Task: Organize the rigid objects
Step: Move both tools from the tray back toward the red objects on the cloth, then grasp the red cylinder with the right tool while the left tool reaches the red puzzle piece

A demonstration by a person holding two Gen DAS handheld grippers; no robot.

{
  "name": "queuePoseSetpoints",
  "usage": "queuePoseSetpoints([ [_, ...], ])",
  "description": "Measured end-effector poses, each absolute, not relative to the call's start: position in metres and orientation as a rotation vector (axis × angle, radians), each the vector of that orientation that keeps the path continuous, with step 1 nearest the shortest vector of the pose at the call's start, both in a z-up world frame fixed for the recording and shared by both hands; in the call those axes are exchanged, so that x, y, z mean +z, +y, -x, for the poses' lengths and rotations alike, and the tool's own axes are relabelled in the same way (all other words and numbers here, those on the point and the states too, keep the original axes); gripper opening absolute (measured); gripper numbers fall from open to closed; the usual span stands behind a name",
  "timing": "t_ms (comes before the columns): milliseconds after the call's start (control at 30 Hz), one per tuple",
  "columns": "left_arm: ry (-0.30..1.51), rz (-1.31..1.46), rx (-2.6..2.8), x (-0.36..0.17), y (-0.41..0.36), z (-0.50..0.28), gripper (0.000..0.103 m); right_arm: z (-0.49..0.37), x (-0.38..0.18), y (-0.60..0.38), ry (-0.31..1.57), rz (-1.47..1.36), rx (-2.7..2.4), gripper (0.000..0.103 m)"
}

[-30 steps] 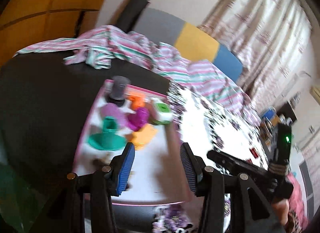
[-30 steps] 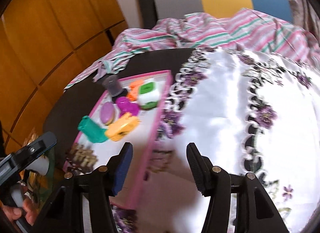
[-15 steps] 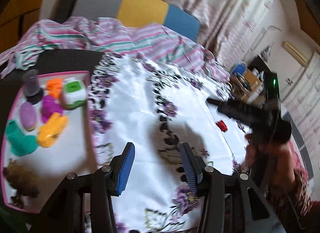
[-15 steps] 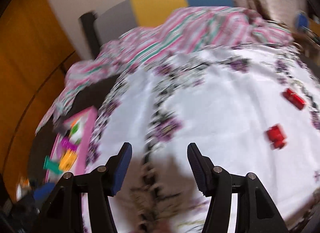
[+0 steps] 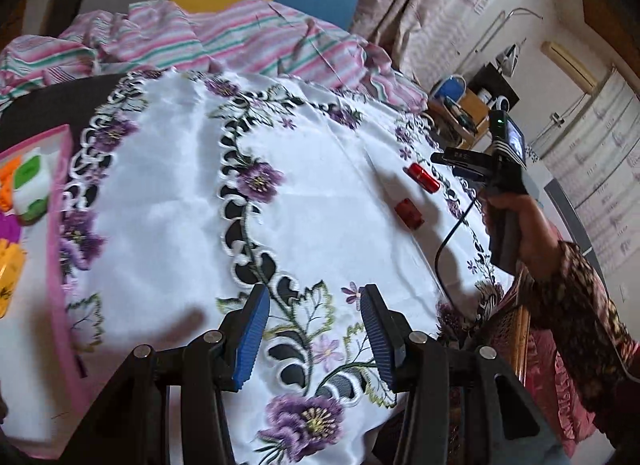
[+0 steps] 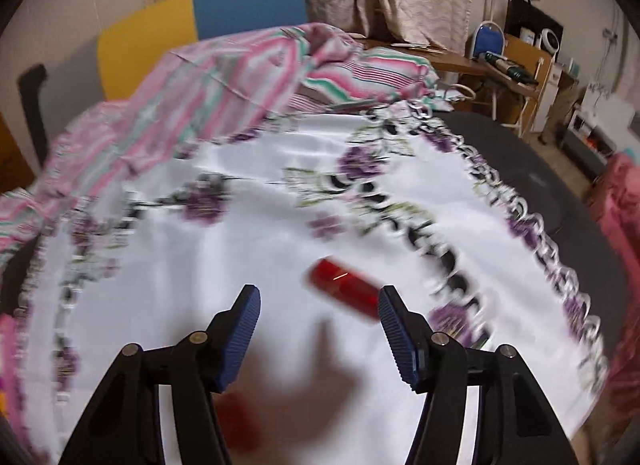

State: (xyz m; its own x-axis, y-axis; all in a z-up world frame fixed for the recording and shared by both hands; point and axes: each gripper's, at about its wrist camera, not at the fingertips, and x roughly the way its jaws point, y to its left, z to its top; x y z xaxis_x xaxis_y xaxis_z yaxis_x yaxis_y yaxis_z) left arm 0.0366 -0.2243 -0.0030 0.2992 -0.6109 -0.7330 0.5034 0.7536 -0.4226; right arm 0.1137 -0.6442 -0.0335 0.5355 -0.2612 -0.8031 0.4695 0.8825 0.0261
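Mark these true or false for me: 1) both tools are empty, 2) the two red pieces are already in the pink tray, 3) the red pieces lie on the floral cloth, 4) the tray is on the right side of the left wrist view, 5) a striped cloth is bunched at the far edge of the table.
1) True. The left tool and the right tool stand open with nothing between their pads.
2) False. The long red piece and the short red piece lie outside the pink tray, far from it.
3) True. Both rest on the floral cloth.
4) False. The tray sits at the left edge of that view.
5) True. The striped cloth is heaped there.
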Motion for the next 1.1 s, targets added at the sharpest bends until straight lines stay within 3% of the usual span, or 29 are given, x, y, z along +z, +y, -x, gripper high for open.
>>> queuePoseSetpoints([
  [333, 1.07, 0.081, -0.768, -0.014, -0.271, -0.053, 0.048, -0.147, -0.081, -0.661, 1.053, -0.167, -0.312, 0.044],
  [467, 1.079, 0.062, -0.81, -0.018, -0.304, -0.056, 0.048, -0.144, -0.088, -0.661, 1.089, -0.183, -0.289, 0.027],
  [867, 1.096, -0.047, -0.953, -0.028, -0.419, -0.081, 0.048, -0.133, -0.075, -0.678, 1.033, -0.309, -0.322, 0.026],
  [1100, 1.049, -0.28, -1.006, -0.043, -0.478, -0.085, 0.049, -0.133, -0.073, -0.683, 1.016, -0.34, -0.335, 0.026],
])
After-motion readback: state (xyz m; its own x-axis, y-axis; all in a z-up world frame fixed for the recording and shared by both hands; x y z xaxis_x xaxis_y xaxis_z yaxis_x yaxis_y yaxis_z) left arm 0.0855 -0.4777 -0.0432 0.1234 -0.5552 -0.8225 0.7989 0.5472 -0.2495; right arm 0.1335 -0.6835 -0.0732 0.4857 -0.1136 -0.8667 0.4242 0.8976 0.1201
